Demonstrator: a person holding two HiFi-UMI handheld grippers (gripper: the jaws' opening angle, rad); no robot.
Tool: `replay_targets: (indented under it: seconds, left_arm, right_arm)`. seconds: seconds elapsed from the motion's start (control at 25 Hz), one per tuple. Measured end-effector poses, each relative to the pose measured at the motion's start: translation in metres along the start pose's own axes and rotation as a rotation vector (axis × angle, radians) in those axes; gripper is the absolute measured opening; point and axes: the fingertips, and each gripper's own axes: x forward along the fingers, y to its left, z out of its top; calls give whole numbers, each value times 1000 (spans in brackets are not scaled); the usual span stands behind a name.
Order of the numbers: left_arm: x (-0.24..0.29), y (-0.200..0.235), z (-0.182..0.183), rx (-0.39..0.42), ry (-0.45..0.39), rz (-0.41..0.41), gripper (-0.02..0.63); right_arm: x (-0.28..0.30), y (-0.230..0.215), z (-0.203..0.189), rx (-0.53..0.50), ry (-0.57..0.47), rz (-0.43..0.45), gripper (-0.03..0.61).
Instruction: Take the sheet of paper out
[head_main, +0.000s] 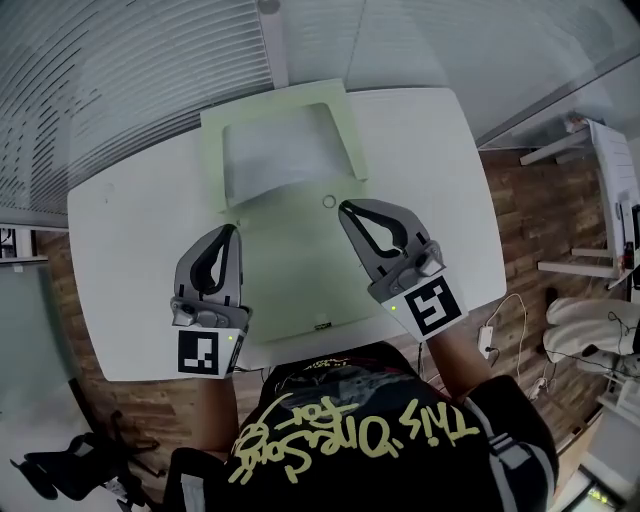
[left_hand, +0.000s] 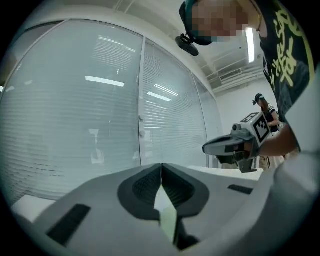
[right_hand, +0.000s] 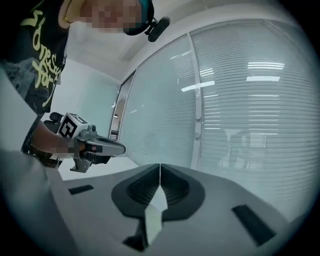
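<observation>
A pale green folder (head_main: 300, 280) lies open on the white table (head_main: 130, 260). Its far half holds a whitish sheet of paper (head_main: 285, 155) under a clear pocket, with a small snap ring (head_main: 329, 202) near the fold. My left gripper (head_main: 233, 232) hovers over the folder's near left edge, jaws shut and empty. My right gripper (head_main: 345, 208) is over the fold just right of the ring, also shut and empty. In the left gripper view my own jaws (left_hand: 161, 167) meet, and the right gripper (left_hand: 205, 148) shows beyond them. The right gripper view shows closed jaws (right_hand: 160, 167) and the left gripper (right_hand: 123, 148).
Frosted glass walls with blinds (head_main: 130, 90) stand behind the table. A wooden floor (head_main: 530, 230) lies to the right with a cable and plug (head_main: 492, 340) and another desk (head_main: 610, 190). A chair base (head_main: 70, 470) sits at the lower left. Another person (left_hand: 265, 107) stands far off.
</observation>
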Motion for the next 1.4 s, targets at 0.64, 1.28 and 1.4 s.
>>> replay_targets:
  seconds: [0.64,1.28,1.4]
  left_arm:
    - [26,-5,-30,66,107,-24,184]
    - [42,11,-77,400,316,-39,189]
    - [43,11,-84,446,352,-42,189]
  right_arm:
    - [18,-4,-71,-286,351,170,120]
    - [43,-4,-108,-524,437,147,140]
    - [46,-2,-112,-554,463,163,141]
